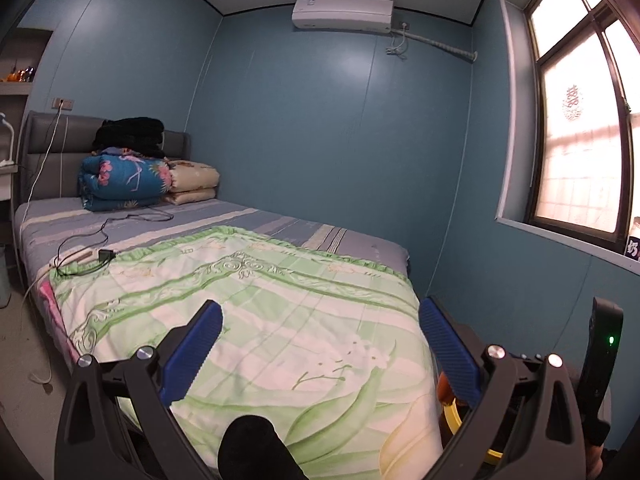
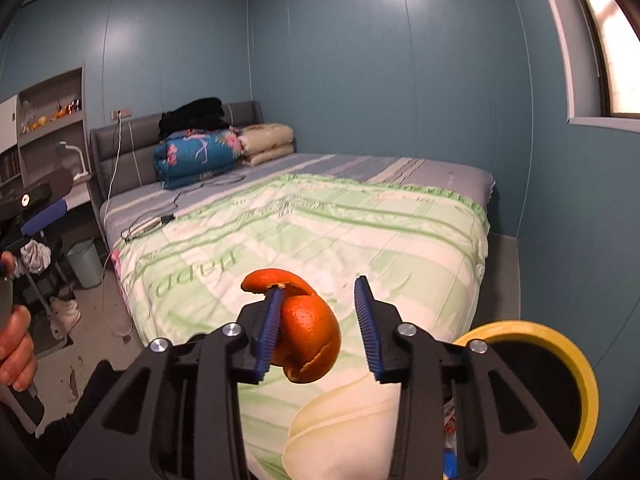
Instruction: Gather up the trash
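Right now the orange peel [image 2: 310,332] hangs against one pad of my right gripper [image 2: 320,300], whose jaws stand apart with a clear gap on the other side, so nothing is pinching it. It sits above the foot of the green quilt [image 2: 360,240], with the yellow-rimmed bin [image 2: 576,356] off to the right and lower. My worry is that the peel slips off that single pad and lands on the quilt before I get it over the bin. My left gripper [image 1: 320,308] is spread wide and empty. Only the right wrist view shows the peel and the bin's mouth; the left view catches a mere sliver of yellow rim.
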The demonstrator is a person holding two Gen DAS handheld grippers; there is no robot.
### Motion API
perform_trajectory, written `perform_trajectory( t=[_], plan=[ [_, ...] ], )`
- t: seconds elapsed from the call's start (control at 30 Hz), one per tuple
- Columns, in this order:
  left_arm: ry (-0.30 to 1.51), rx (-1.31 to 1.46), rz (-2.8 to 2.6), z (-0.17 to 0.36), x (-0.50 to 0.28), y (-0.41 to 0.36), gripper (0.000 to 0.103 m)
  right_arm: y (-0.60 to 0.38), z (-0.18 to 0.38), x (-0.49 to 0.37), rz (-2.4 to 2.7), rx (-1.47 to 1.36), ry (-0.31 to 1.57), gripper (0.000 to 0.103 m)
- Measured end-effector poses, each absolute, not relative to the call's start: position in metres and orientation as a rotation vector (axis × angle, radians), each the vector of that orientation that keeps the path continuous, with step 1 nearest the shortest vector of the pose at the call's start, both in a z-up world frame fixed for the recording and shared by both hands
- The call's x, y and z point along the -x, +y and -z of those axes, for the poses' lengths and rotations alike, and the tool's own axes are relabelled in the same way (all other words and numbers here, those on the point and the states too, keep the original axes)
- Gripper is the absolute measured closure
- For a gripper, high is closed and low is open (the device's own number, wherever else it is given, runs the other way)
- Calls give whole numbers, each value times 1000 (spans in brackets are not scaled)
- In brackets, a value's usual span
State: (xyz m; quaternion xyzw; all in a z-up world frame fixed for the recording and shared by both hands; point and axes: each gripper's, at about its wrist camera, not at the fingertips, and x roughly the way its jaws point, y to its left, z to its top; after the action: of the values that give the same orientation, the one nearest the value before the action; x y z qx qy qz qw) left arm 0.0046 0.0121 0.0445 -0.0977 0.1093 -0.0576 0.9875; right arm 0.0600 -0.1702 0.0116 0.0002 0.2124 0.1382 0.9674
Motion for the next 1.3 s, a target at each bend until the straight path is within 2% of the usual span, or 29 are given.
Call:
perform_trajectory(
  t=[0.07,0.27,0.53,1.3],
  plan=[
    [221,203,103,-40,-4,11,8,-167,-1,-61,-281,-3,458,87],
    [254,205,74,-27,-5,9,8,-166,22,-57,-258,3,479,89],
    [254,176,58,-23,-1,4,8,-168,22,-49,-185,19,423,89],
    [237,155,71,-28,5,-2,8,-171,17,-48,-192,-1,421,89]
  ],
)
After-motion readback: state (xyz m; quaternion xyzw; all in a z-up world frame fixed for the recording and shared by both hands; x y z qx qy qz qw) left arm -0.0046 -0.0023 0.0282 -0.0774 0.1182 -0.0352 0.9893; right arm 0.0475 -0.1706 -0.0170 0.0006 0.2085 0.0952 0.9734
